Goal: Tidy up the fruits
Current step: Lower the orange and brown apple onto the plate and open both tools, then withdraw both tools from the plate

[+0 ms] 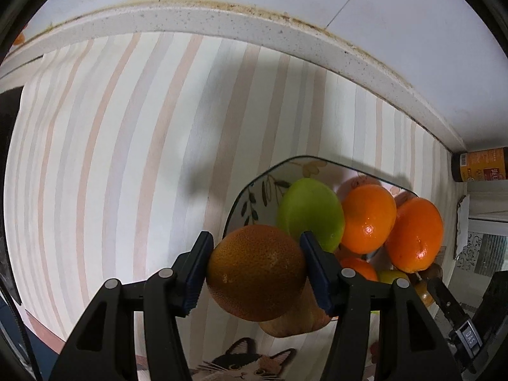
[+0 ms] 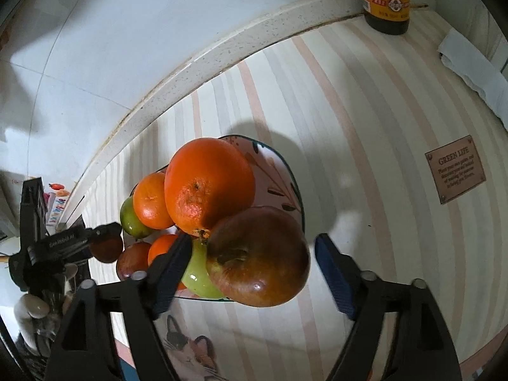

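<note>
Clamping a dull orange [image 1: 255, 273], the left gripper [image 1: 256, 274] hangs just left of the fruit plate [image 1: 250, 190]. The right gripper [image 2: 250, 273] gapes empty around a brown apple [image 2: 258, 255].

The left wrist view looks forward along its claw [image 1: 255, 270], low over the striped tabletop [image 1: 127, 158], facing the back ledge [image 1: 222, 16], with the fruit plate [image 1: 254, 187] close at right; the right wrist view looks steeply down from above the same plate [image 2: 293, 177], very near; both share the plate, the tabletop, the ledge and the sauce bottle [image 2: 385, 0].
</note>
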A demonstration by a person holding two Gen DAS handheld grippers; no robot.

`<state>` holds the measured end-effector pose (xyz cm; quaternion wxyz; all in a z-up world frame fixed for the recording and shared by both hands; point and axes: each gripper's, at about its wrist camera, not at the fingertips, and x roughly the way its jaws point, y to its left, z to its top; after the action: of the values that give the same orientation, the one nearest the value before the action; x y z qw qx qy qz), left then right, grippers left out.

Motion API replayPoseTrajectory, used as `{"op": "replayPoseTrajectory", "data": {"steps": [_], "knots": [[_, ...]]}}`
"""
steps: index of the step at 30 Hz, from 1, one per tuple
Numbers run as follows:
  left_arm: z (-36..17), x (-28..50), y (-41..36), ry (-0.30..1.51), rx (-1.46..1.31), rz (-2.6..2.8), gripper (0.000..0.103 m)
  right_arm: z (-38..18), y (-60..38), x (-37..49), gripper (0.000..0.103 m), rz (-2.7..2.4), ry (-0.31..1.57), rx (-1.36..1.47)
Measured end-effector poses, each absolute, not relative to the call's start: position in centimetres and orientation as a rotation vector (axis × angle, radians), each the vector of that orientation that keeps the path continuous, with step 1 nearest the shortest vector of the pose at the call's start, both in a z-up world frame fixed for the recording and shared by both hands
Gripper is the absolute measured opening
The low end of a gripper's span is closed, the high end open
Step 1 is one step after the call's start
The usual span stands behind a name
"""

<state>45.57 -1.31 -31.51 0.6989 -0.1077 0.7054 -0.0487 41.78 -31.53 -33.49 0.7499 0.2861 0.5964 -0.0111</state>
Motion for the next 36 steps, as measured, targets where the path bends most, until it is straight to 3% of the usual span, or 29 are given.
{"op": "replayPoseTrajectory", "data": {"steps": [1, 5, 8, 21, 36], "knots": [[-31.5, 45.5, -1.2, 1.571, -0.252, -0.113, 0.073, -33.5, -31.5, 41.8, 0.085, -0.022, 1.307, 0.625], [-31.5, 45.2, -1.1, 1.57, -0.26, -0.121, 0.077, -33.4, -31.5, 41.8, 0.088, -0.032, 1.314, 0.609], [-30.9, 44.9, -1.0, 1.553, -0.246, -0.117, 0.089, -32.9, -31.6, 41.6, 0.092, -0.054, 1.306, 0.592], [-22.9, 38.0, -1.8, 1.317, 0.005, -0.044, 0.09, -25.4, -27.0, 38.5, 0.094, -0.106, 1.226, 0.199], [-14.5, 29.1, -3.3, 1.142, 0.026, -0.067, 0.09, -16.3, -23.8, 30.0, 0.094, -0.086, 1.086, 0.131]]}}
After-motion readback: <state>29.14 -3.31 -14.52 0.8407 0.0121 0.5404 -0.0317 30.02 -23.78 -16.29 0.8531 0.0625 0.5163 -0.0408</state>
